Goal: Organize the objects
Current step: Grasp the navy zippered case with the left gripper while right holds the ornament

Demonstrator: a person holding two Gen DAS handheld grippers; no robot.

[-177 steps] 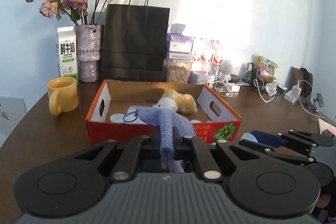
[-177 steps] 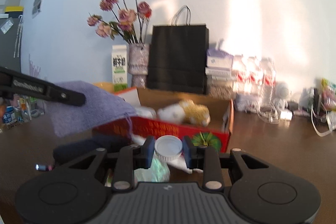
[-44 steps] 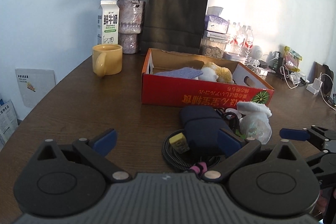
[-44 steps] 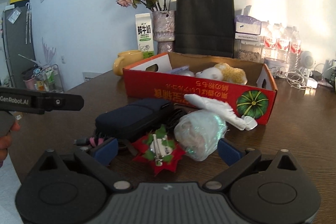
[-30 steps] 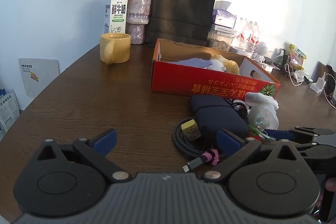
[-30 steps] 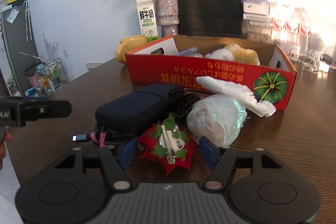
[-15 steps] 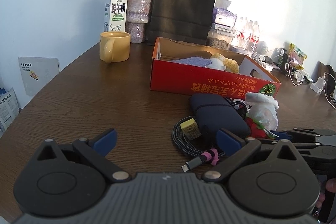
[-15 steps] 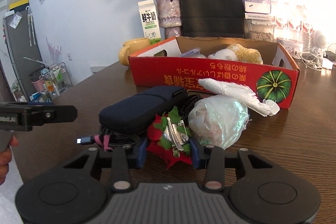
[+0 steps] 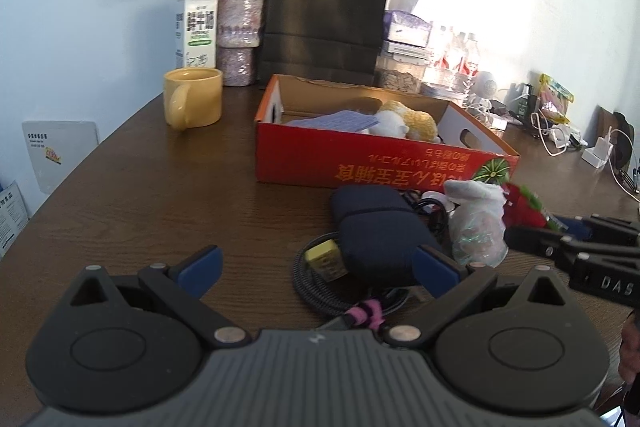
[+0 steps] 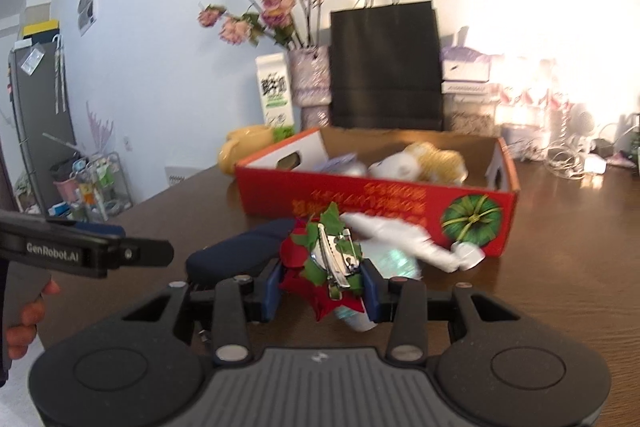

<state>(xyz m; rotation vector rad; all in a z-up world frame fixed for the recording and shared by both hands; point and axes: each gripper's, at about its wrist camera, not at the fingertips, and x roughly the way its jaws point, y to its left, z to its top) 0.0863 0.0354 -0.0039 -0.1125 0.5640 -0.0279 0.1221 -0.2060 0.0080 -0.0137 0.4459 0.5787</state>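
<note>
Right gripper (image 10: 322, 281) is clamped on the red flower clip (image 10: 320, 267) w/ its metal bar running front-to-back between the pads. It's held just in front of the red box (image 10: 376, 203), above the dark pouch (image 10: 240, 251) and plastic bag (image 9: 476, 227). Box lies straight ahead, slightly up – right hand is nearer; left gripper (image 9: 316, 265) hangs wide open, empty, further back from box.

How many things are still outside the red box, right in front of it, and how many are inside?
Outside: 4 (navy pouch, coiled cable, plastic bag, red flower clip held by the right gripper)
Inside the red box: 2 seen (purple cloth, plush toy)
Total: 6
</note>
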